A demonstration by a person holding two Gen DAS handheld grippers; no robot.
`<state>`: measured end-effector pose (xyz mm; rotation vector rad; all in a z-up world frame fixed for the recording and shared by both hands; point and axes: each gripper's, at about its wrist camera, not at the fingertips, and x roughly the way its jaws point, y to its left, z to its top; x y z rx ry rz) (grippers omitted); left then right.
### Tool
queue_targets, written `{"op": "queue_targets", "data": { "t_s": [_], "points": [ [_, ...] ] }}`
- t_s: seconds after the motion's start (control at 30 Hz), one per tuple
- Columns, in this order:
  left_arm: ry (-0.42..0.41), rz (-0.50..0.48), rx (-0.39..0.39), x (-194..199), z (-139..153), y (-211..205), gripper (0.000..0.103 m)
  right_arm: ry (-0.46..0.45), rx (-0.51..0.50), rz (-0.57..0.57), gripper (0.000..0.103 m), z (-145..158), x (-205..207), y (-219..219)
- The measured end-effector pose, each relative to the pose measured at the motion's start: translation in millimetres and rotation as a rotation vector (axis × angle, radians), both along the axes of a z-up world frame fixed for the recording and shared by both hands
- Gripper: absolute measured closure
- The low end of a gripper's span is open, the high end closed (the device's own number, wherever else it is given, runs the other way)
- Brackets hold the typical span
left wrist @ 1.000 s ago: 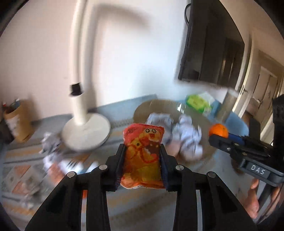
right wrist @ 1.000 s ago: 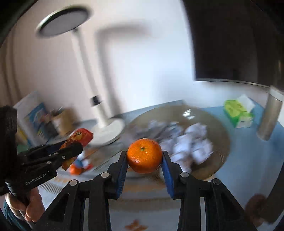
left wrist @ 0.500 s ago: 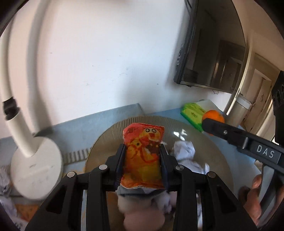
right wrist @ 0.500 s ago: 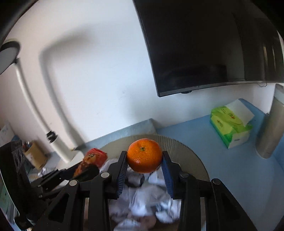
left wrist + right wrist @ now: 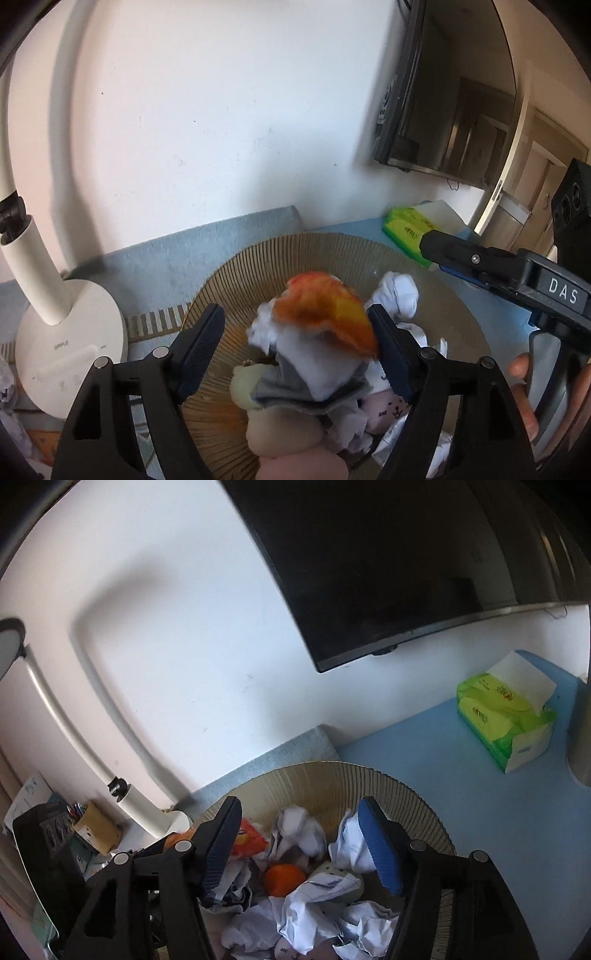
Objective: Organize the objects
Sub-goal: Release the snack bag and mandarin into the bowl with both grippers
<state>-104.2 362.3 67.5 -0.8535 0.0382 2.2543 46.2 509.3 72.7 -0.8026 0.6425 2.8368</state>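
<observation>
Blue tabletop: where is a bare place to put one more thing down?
The blue tabletop is bare between the ribbed bowl and the green tissue pack, and along the wall under the black screen. The bowl itself is crowded with crumpled paper, an orange and a snack packet.

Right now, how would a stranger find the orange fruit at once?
Find the round ribbed basket below the dark screen. Among crumpled white papers lies the orange fruit: the only smooth, round, plain orange thing there.
</observation>
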Motion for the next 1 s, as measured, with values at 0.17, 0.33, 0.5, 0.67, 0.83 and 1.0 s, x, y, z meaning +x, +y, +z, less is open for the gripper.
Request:
{"op": "queue_targets", "data": {
  "t_s": [0.17,0.33,0.5,0.67,0.83,1.0],
  "points": [
    [0.003,-0.021,-0.007,13.9,8.0,-9.9,0.026,-0.015,0.079,0.015,0.039,12.7,8.5,-24.0],
    [-0.012,-0.007,0.006,37.6,23.1,-35.7,0.025,0.022,0.101,0.029,0.039,35.9,38.6,-45.3],
    [-0.019,0.053,0.027,76.7,35.7,-86.7,0.025,0.043,0.061,0.073,0.039,48.4,69.2,-74.5],
    [0.031,0.183,0.006,117.9,40.8,-160.8,0.006,0.022,0.047,0.179,0.039,39.8,93.9,-137.2],
    [0.051,0.411,-0.056,148.4,32.2,-253.2,0.003,-0.066,0.043,0.281,0.039,0.5,100.5,-204.2],
    [0.061,0.66,-0.251,152.8,-6.0,-326.7,0.003,-0.154,0.079,0.332,0.039,-46.3,93.0,-261.3]
  ]
}}
